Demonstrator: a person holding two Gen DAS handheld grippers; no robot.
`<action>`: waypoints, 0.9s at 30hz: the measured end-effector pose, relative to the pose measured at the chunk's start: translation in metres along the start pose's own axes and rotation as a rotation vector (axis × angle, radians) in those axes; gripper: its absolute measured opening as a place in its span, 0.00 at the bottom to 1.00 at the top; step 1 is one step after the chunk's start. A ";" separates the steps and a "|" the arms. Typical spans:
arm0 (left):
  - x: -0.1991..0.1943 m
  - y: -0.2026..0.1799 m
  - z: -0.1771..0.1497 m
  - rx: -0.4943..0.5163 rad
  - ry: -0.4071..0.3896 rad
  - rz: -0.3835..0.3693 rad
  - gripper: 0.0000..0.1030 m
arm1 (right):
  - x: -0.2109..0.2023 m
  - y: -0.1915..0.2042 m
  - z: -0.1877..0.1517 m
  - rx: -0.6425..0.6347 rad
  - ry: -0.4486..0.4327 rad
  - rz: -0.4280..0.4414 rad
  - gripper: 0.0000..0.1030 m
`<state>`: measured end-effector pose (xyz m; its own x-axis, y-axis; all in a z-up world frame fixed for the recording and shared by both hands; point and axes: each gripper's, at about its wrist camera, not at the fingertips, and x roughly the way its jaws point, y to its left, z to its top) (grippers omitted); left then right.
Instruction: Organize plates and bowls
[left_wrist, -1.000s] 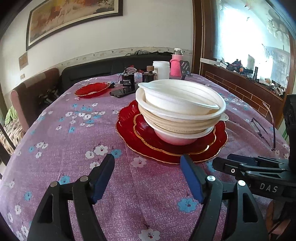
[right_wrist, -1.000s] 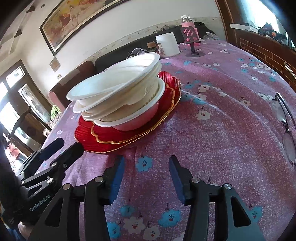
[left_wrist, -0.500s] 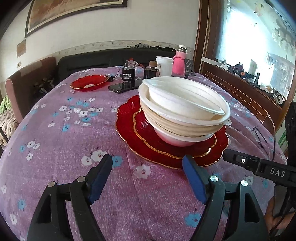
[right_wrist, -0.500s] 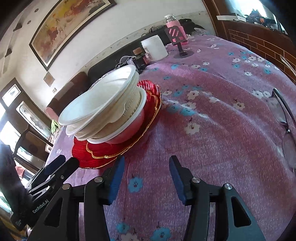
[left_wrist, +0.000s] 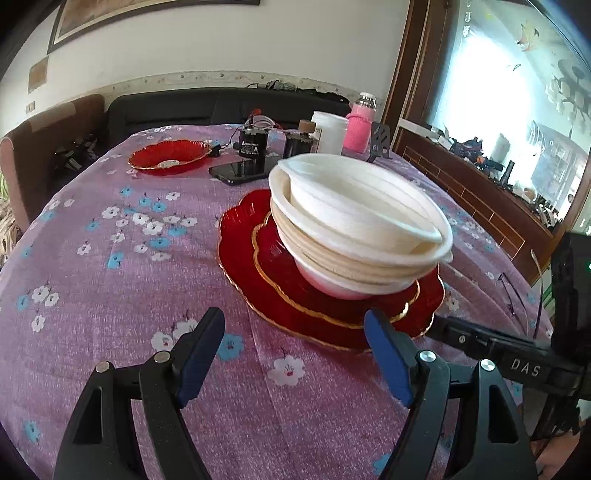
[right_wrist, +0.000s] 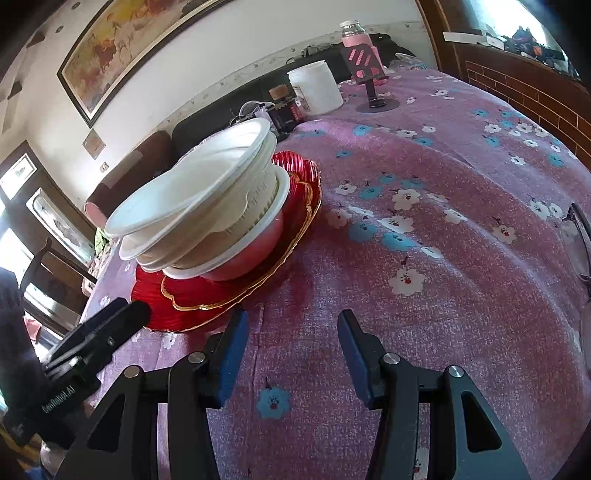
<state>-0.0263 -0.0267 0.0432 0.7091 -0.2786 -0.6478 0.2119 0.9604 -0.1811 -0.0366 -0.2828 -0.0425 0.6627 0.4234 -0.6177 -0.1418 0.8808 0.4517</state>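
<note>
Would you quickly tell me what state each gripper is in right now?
Left gripper: open, holding nothing, above the tablecloth.
Right gripper: open, holding nothing.

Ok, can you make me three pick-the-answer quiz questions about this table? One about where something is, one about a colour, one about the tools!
1. Where do the white bowls sit?
A. on the red plates
B. on the phone
C. on the floor

2. What colour is the bottle?
A. green
B. pink
C. black

3. How are both tools?
A. holding bowls
B. open, empty
C. holding plates

Answers: 1 A, the bowls rest on the stacked plates. 2 B, its body is pink. 3 B, the left tool and right tool show only cloth between the fingers.
</note>
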 end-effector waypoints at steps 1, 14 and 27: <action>0.000 0.001 0.001 -0.003 0.001 -0.007 0.75 | -0.001 -0.004 -0.001 0.021 -0.006 0.013 0.52; -0.009 -0.014 0.008 0.050 -0.017 0.000 0.75 | -0.044 0.007 -0.019 -0.026 -0.263 -0.054 0.52; 0.005 0.005 0.009 -0.027 0.070 0.036 0.81 | -0.037 0.004 -0.009 -0.034 -0.200 0.025 0.59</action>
<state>-0.0157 -0.0233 0.0459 0.6670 -0.2430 -0.7043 0.1679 0.9700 -0.1757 -0.0685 -0.2927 -0.0240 0.7908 0.3978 -0.4652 -0.1824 0.8786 0.4413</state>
